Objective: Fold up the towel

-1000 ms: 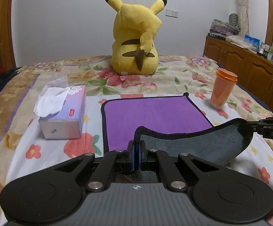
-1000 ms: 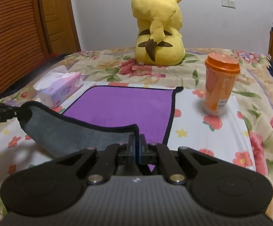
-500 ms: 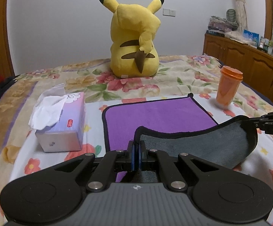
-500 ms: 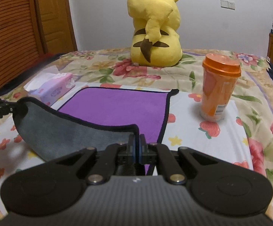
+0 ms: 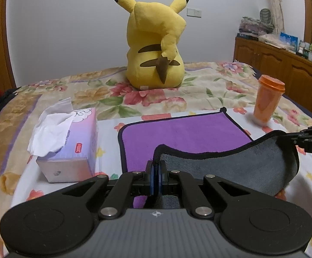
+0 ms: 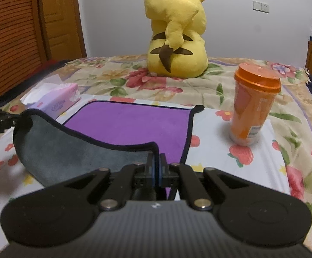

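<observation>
Towel (image 5: 183, 133), plush purple with grey underside, has both near corners pinched in jaws.

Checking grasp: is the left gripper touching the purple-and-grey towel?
Touching. The left wrist view shows the left gripper shut on the purple-and-grey towel's black-bound corner.

towel (image 5: 183, 131): fluffy cloth, matt
cup (image 6: 253, 105): glossy orange plastic
tissue box (image 5: 74, 148): smooth cardboard
plush (image 5: 156, 43): fuzzy fabric
cabinet (image 5: 280, 68): glossy wood
</observation>
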